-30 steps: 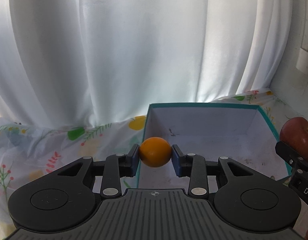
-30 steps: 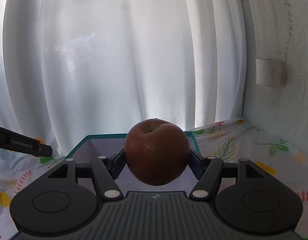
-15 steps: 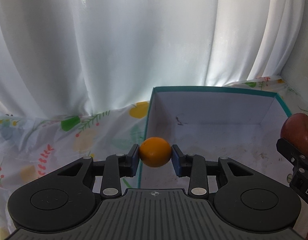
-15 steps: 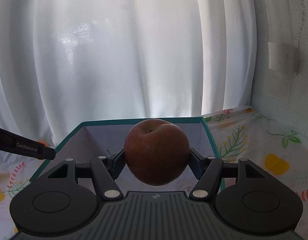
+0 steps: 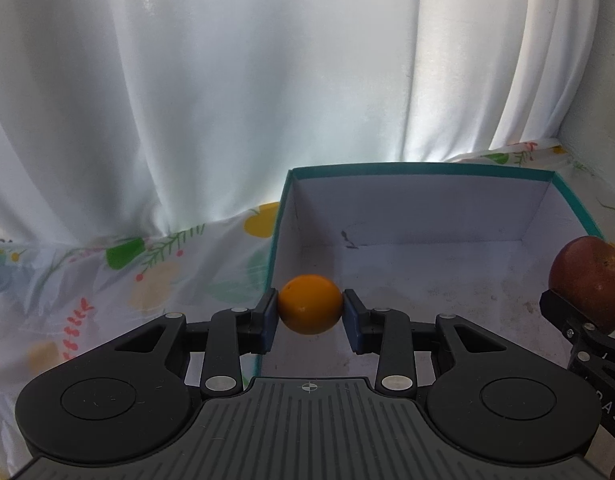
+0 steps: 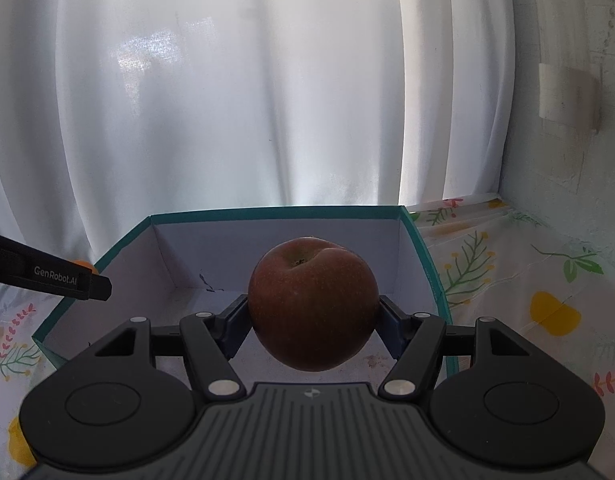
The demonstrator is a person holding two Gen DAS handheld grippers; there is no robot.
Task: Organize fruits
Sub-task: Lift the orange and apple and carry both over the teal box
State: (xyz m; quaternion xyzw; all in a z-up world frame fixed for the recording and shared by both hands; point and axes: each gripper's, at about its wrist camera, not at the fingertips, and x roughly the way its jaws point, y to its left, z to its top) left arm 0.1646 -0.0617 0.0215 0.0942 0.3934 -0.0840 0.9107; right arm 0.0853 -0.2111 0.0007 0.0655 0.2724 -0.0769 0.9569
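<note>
My left gripper (image 5: 310, 316) is shut on a small orange (image 5: 310, 304), held above the left wall of a teal-rimmed box (image 5: 423, 170) with a white inside. My right gripper (image 6: 313, 320) is shut on a dark red apple (image 6: 312, 300), stem end up, held over the same box (image 6: 275, 213). In the left wrist view the apple (image 5: 587, 280) and part of the right gripper show at the right edge. In the right wrist view a finger of the left gripper (image 6: 47, 276) reaches in from the left, with a sliver of the orange (image 6: 83, 266) behind it.
The box stands on a floral cloth (image 5: 87, 280) that also spreads to its right (image 6: 527, 288). White curtains (image 5: 227, 100) hang just behind the box. A rough white wall (image 6: 567, 140) closes the right side. The box floor shows scuff marks (image 5: 349, 242) and holds no fruit.
Both grippers have sunk toward the box with their fruits still held. The box now looks larger and more of its floor shows in both views.
</note>
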